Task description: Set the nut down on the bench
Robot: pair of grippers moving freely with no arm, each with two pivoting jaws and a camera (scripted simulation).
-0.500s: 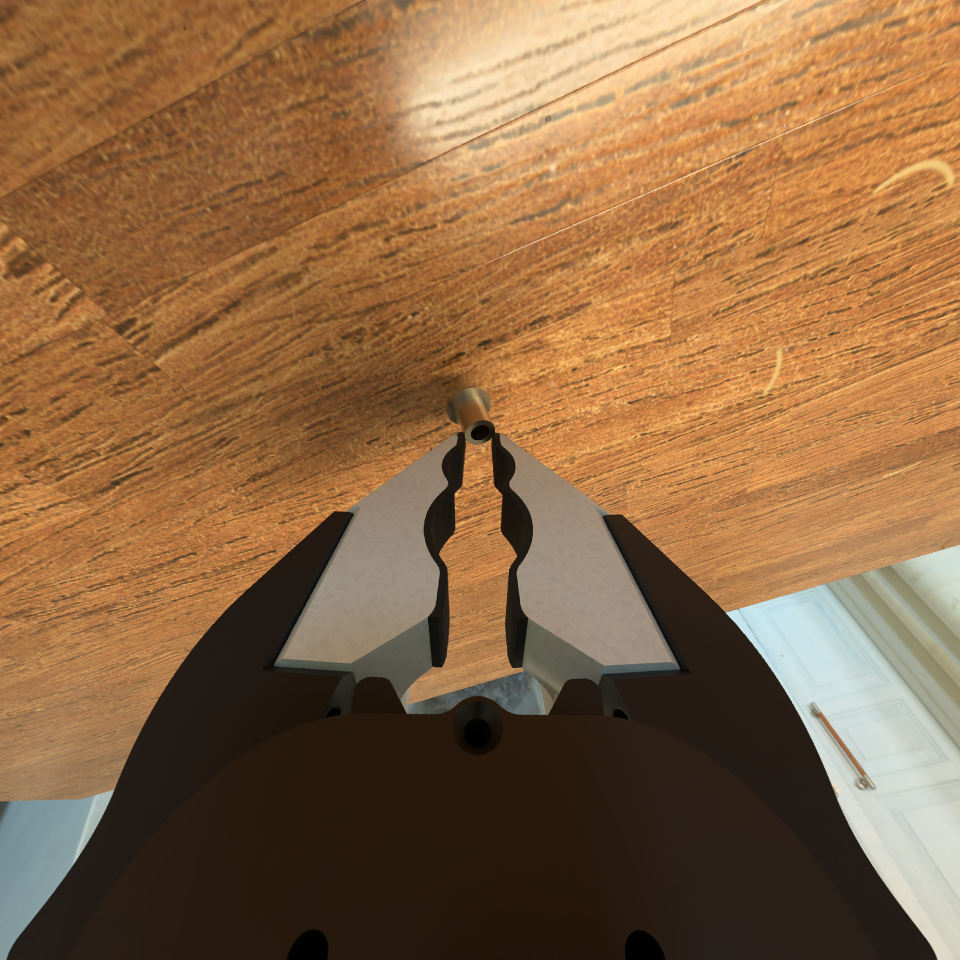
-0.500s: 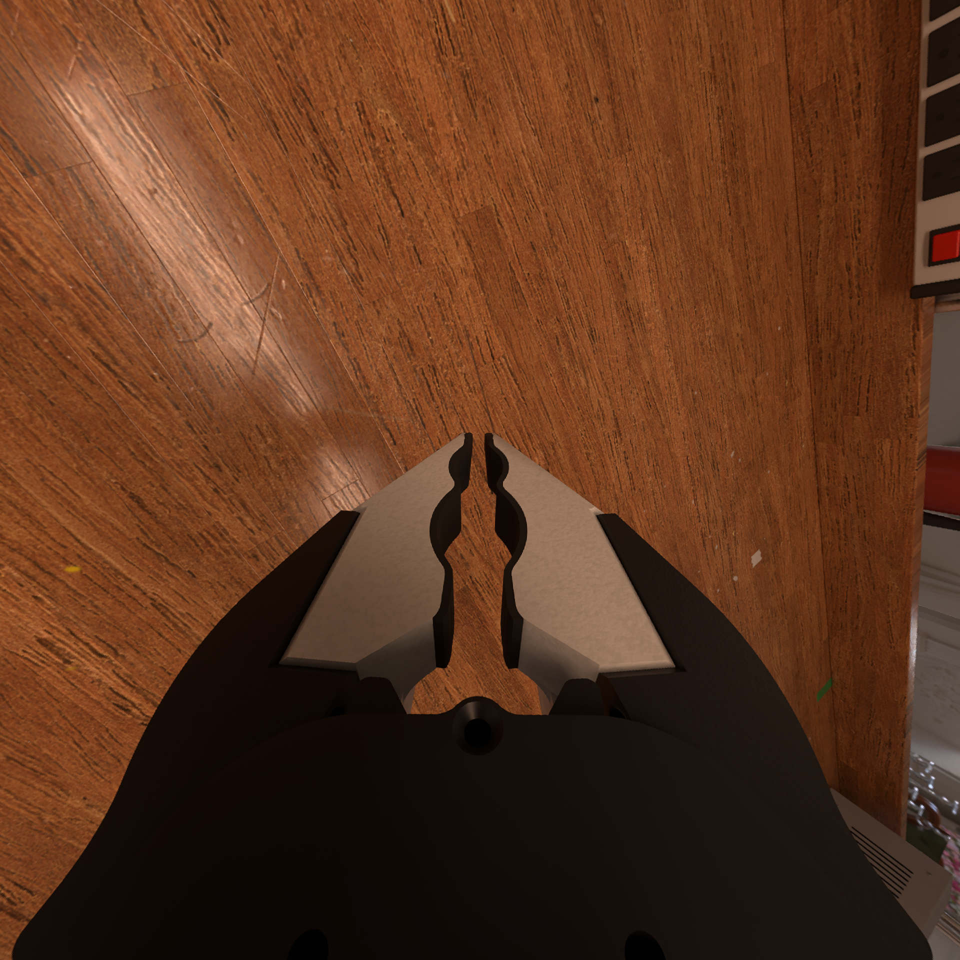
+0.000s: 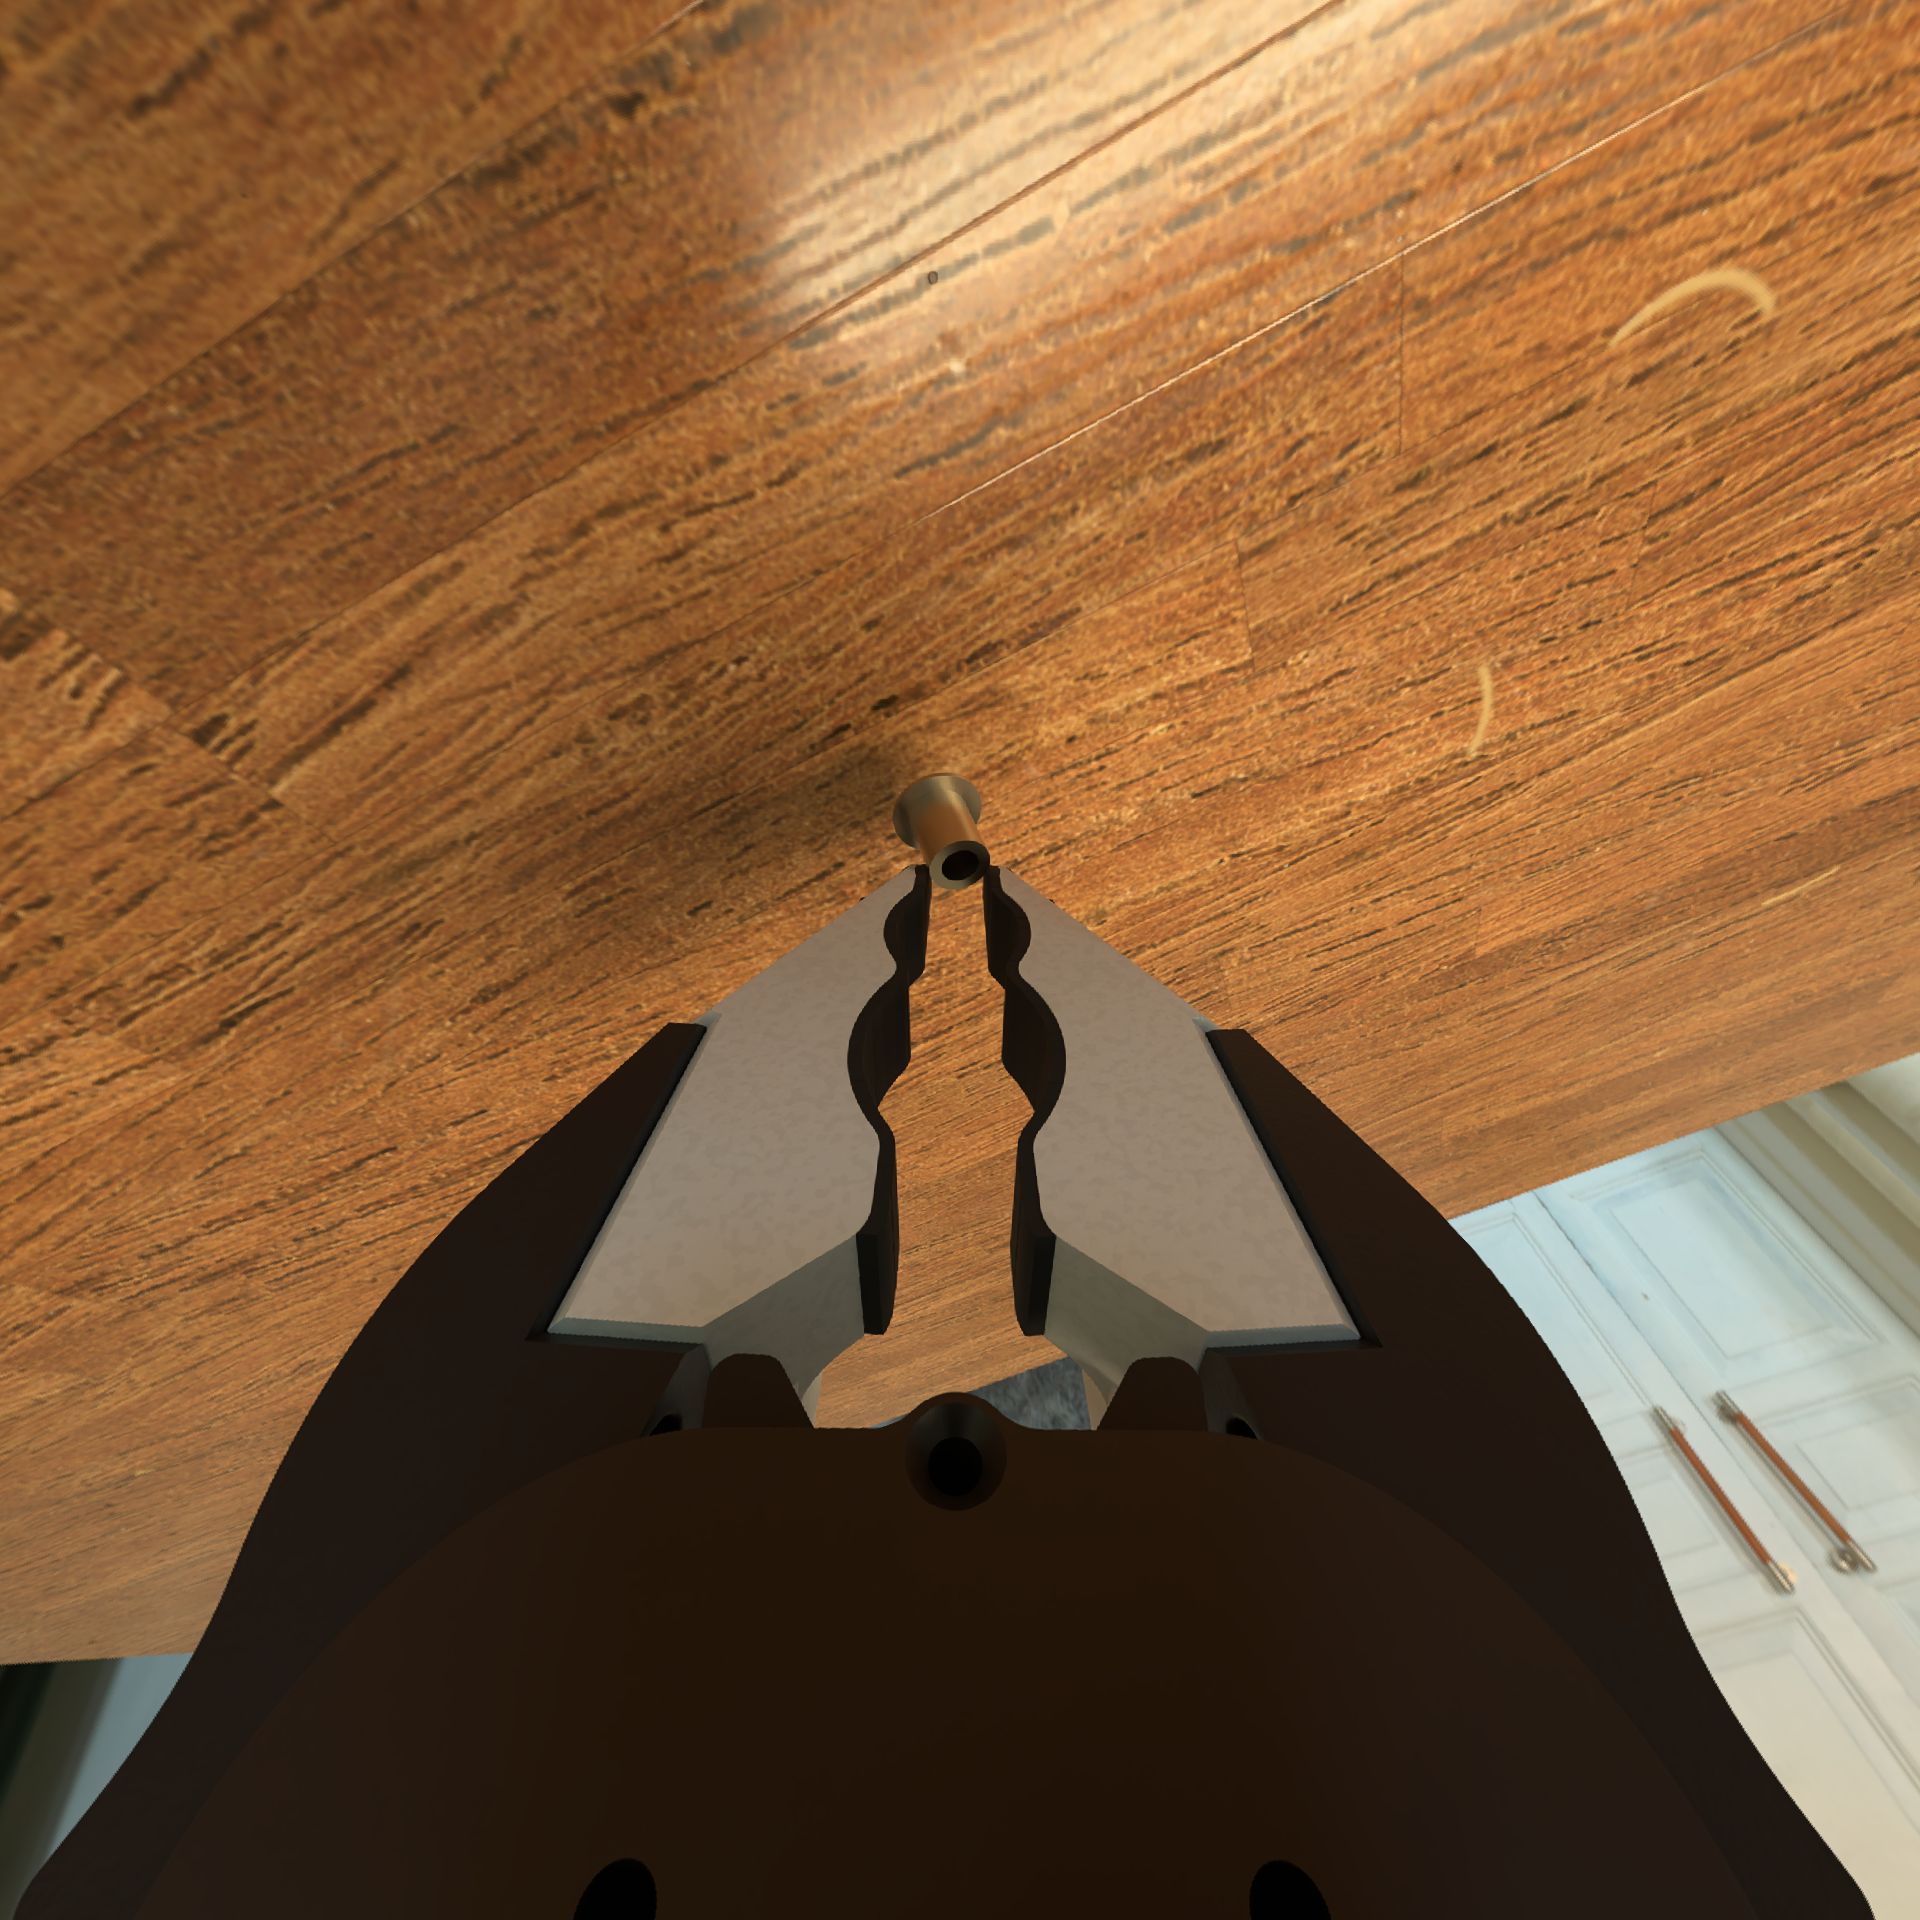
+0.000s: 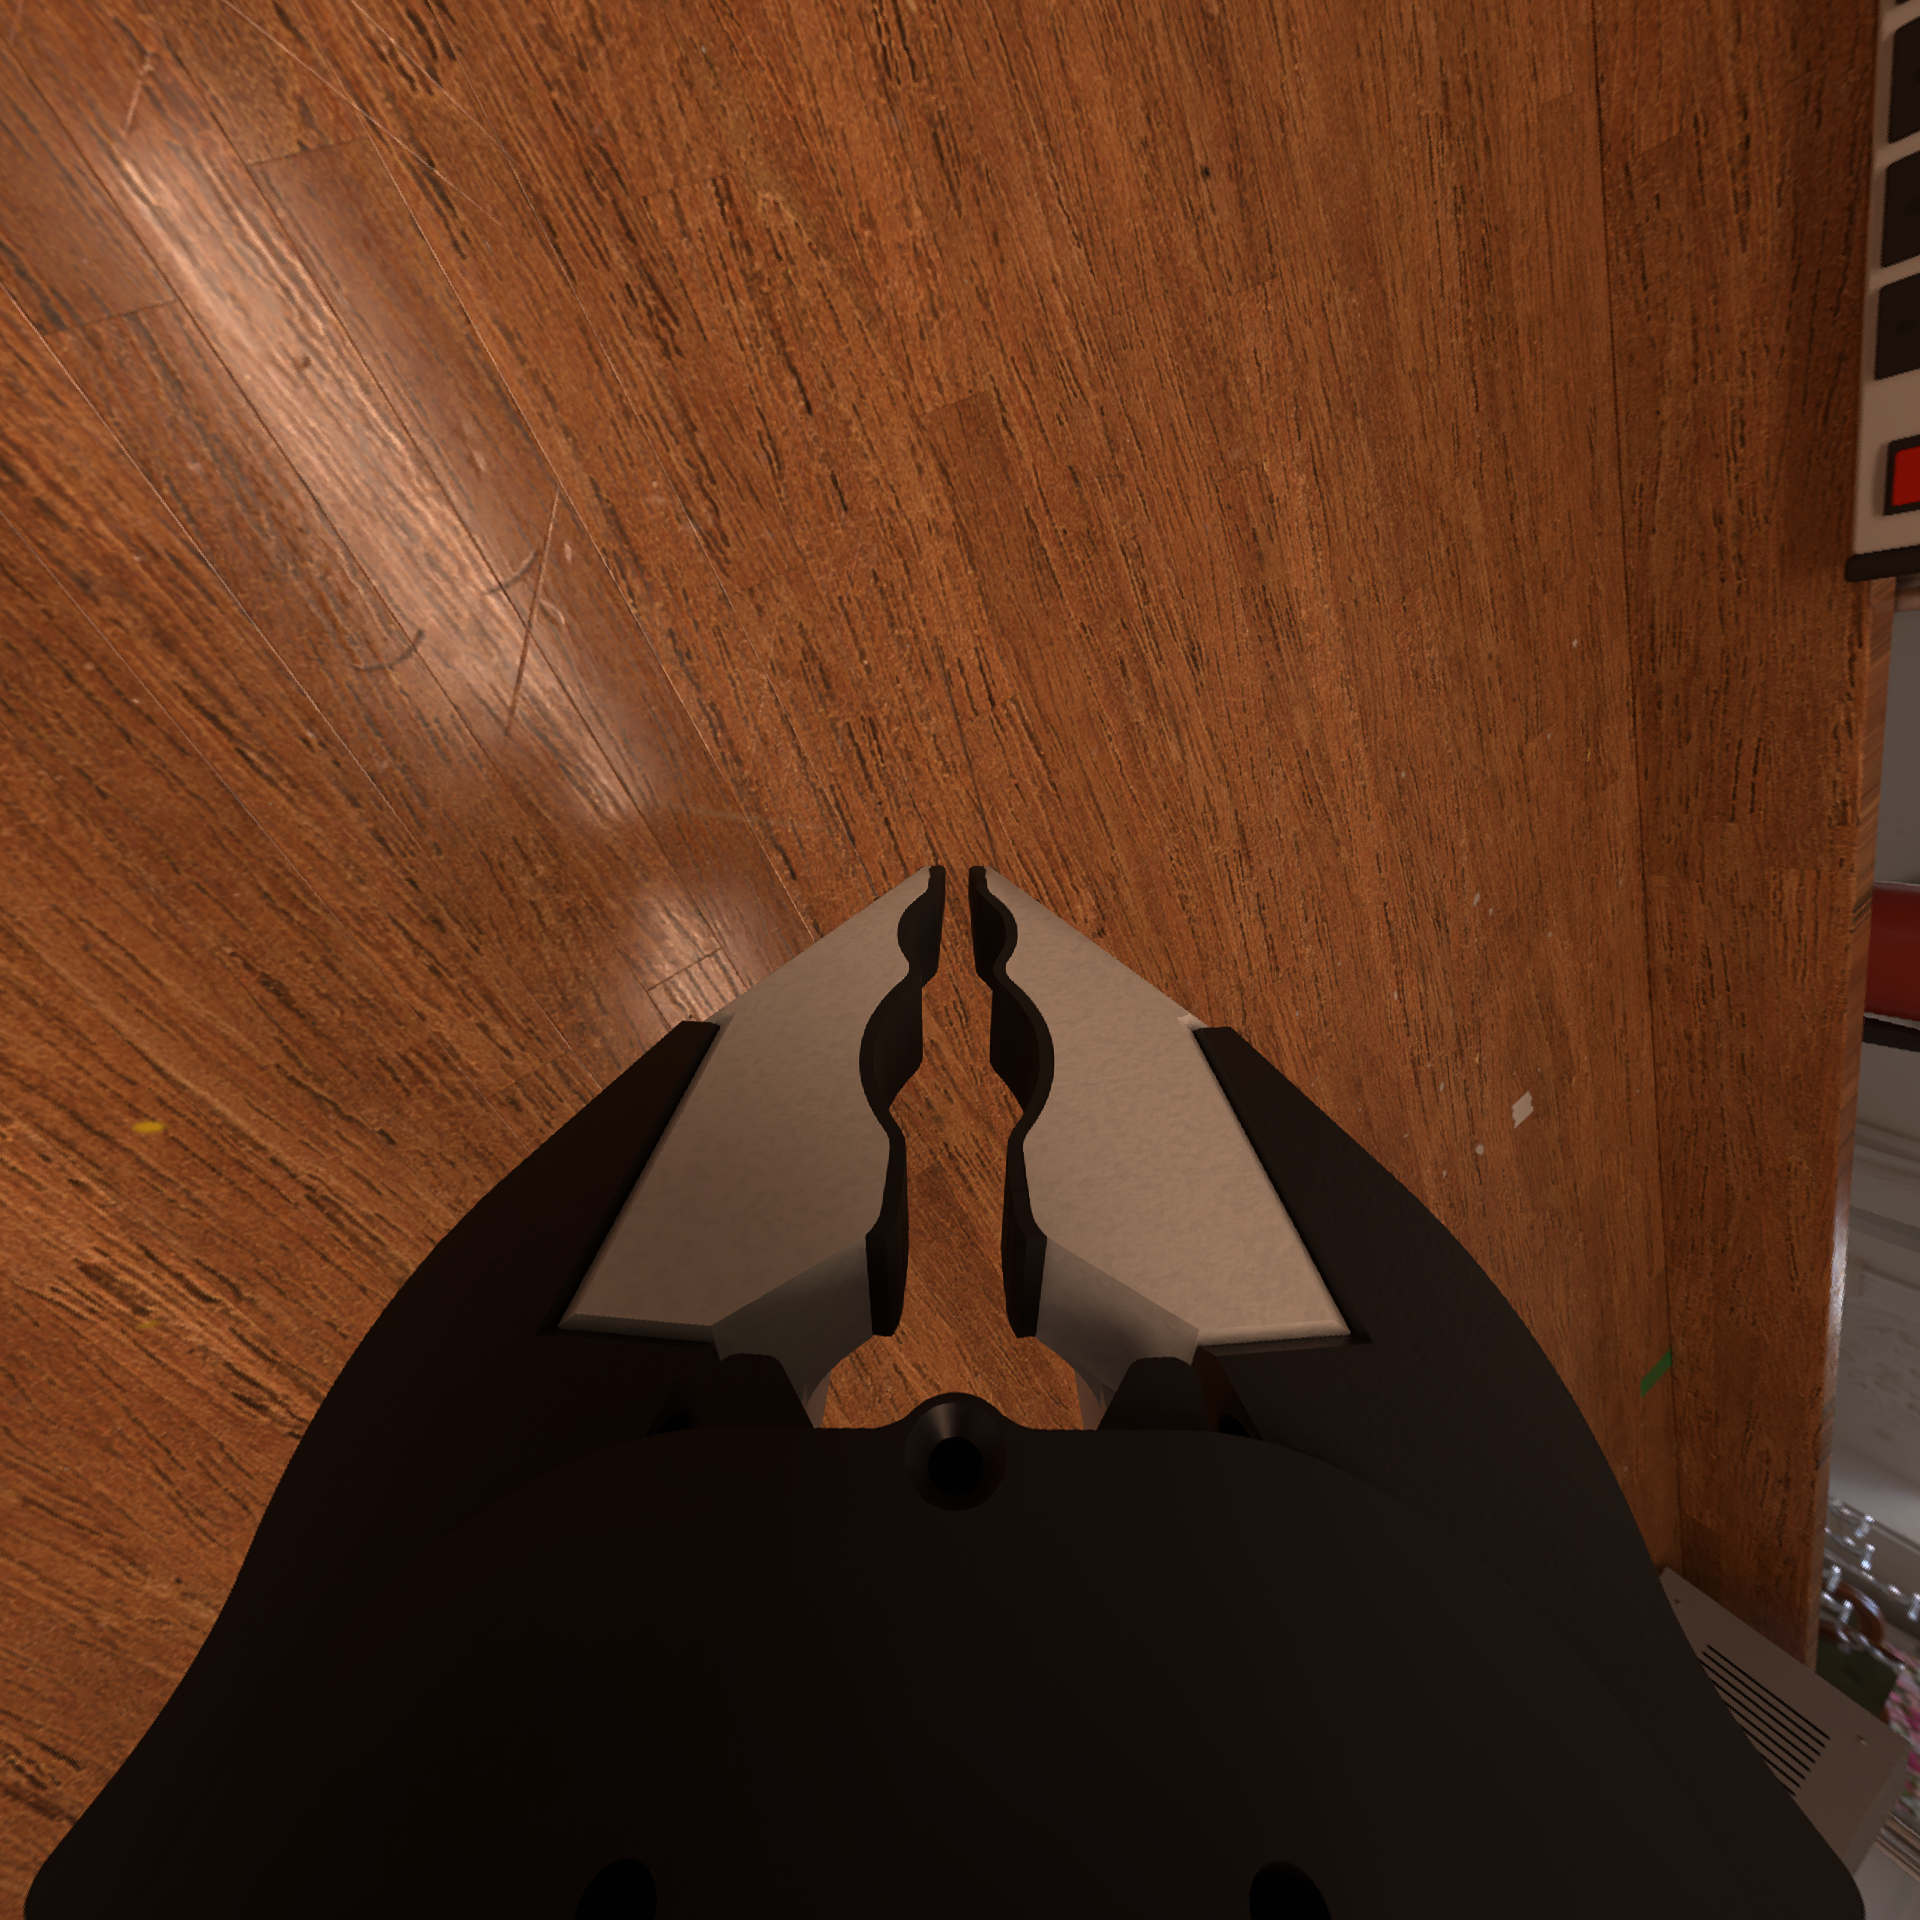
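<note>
Scant movement: small brass flanged nut [image 3: 935,821] seemingly pinched in left tongs [image 3: 954,881]; right tongs [image 4: 956,883] closed, empty.

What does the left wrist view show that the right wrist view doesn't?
Only the left wrist view shows the nut, a small brass-coloured flanged sleeve at the tips of the left gripper, standing on the bench, plus white cabinet doors past the bench edge. Only the right wrist view shows the right gripper, nearly closed on nothing, a white panel with dark and red buttons at the right edge, and a grey box lower right. Both show the same wooden bench top.
</note>
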